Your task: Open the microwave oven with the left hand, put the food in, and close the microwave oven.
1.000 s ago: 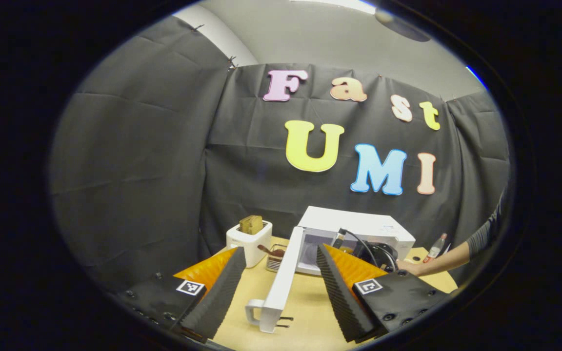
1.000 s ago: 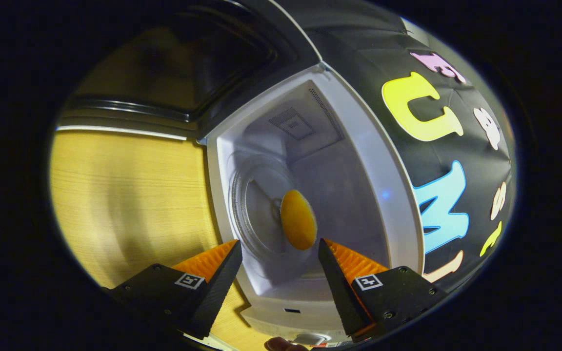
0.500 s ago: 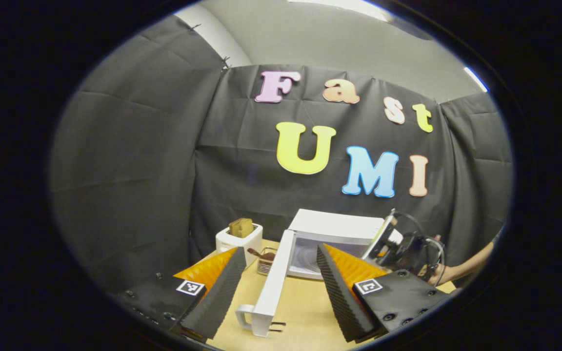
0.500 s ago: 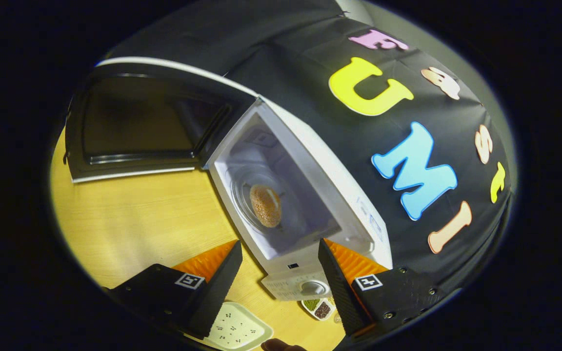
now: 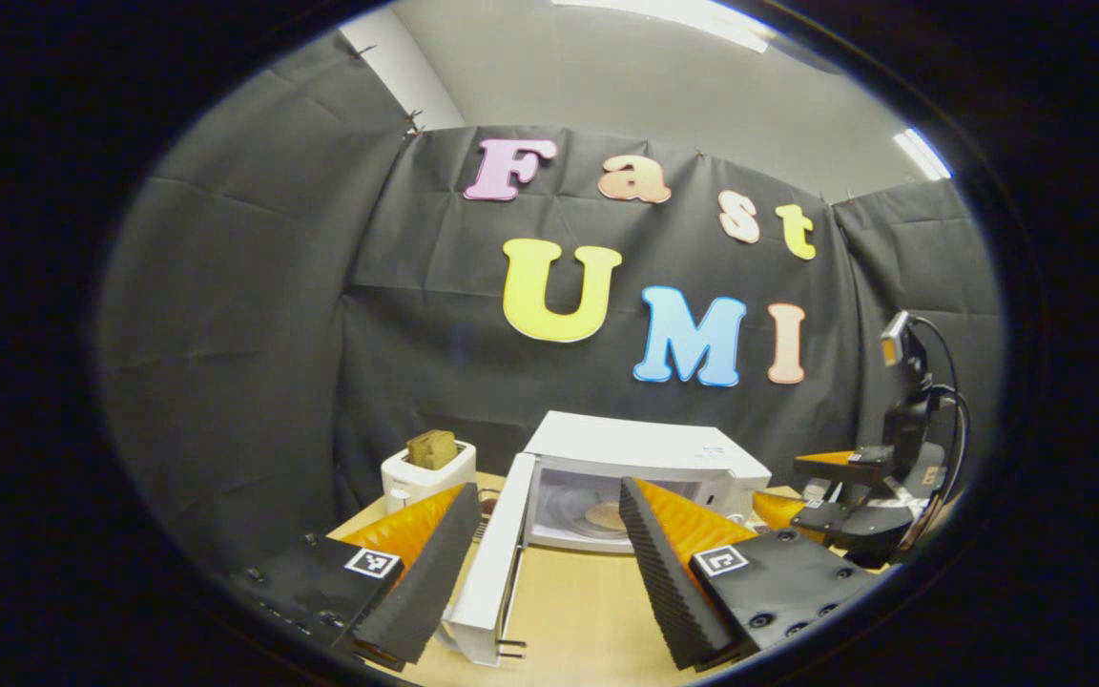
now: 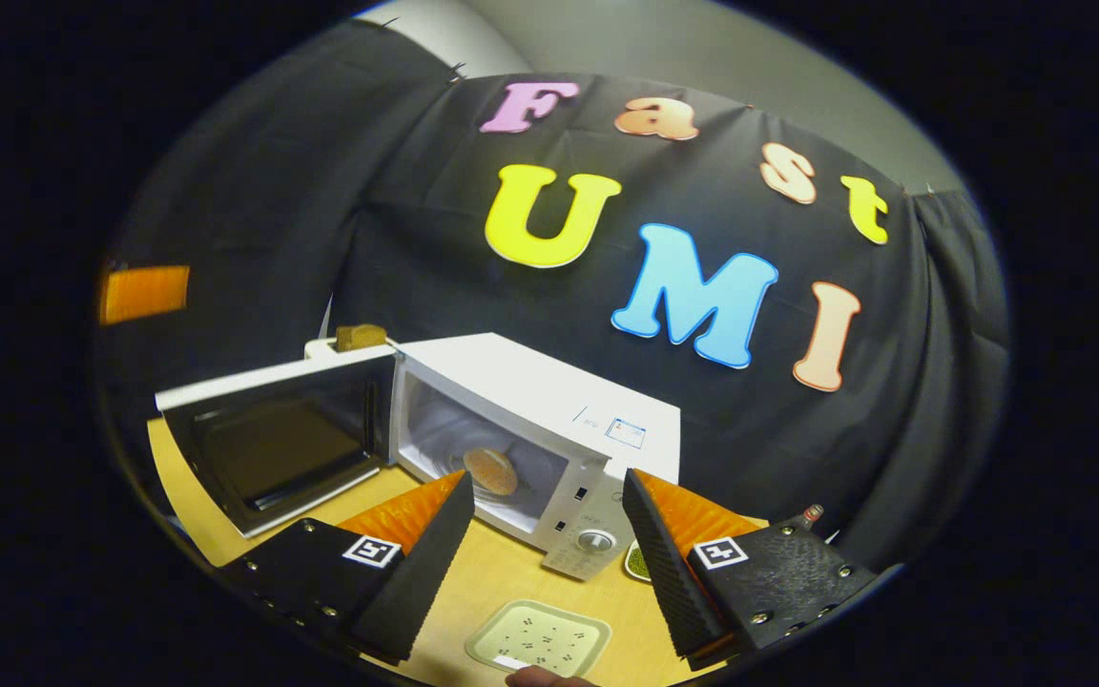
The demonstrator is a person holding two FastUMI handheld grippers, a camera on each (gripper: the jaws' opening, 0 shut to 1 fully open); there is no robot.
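The white microwave [image 5: 650, 448] [image 6: 549, 396] stands on the wooden table with its door [image 5: 490, 572] [image 6: 273, 439] swung wide open to the left. A round brown piece of food [image 6: 492, 468] [image 5: 604, 516] lies on the glass turntable inside. My right gripper [image 6: 549, 563] is open and empty, held back from the oven's front. It also appears in the left gripper view as the right gripper [image 5: 802, 489], off the oven's right side. My left gripper [image 5: 545, 563] is open and empty, just in front of the door's free edge.
A white toaster [image 5: 425, 472] with bread in it stands left of the microwave. A pale green tray [image 6: 540, 637] lies on the table [image 6: 502, 582] near the front edge, and a small dish [image 6: 637, 563] sits by the control panel. Black cloth walls close in behind.
My right gripper has drawn back out of the microwave and rolled upright, leaving the food on the turntable. The left gripper has shifted a little relative to the open door.
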